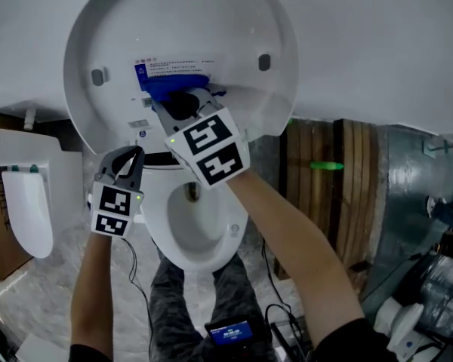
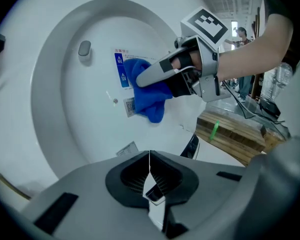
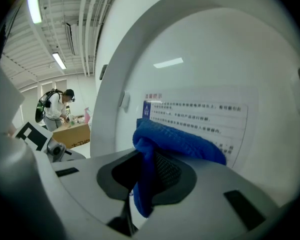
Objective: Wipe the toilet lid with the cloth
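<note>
gripping nubby blue cloth [image 3: 180,136] in right claw [image 3: 150,174] against glossy oval lid [image 1: 211,21], left claw [image 2: 149,176] clenched

The toilet lid [image 1: 211,21] is white, oval and glossy. It stands raised, and its inner face fills the upper half of the head view. A blue textured cloth [image 1: 172,87], bunched into a wad, lies against that face over the printed label [image 1: 185,66], pinched in the right tongs [image 1: 183,105].
</note>
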A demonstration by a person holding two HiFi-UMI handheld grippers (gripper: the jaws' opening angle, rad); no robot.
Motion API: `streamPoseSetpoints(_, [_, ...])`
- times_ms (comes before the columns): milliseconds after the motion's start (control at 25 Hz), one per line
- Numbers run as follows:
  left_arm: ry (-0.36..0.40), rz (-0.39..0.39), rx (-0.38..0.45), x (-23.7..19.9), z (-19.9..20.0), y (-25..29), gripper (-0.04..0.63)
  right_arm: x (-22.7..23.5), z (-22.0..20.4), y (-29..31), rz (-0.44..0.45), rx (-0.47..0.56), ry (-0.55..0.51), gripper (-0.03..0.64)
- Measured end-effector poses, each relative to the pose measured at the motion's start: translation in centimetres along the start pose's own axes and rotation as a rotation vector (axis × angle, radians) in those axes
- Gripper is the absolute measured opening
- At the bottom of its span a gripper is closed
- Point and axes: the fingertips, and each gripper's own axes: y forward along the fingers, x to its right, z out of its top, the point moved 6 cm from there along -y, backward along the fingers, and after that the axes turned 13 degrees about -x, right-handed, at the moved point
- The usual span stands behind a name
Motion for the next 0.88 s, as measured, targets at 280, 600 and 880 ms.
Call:
streamPoseSetpoints(280, [-0.024,0.0,-0.024,0.1,-1.8,0.6,0.013,0.0,-4.4,2.5,0.015,-0.1,0.038,0.057])
streamPoseSetpoints(600, [-0.043,-0.006,-0.055,0.9,-4.1,1.5,0.014,0.3,-8.2,4.4,0.007,-0.181,0.087,0.057])
streamPoseSetpoints(880, [-0.032,0.024,-0.054,-0.2,-4.0,-0.3,0.014,0.3,-7.0,3.4,-0.006,-0.203,0.084,0.057])
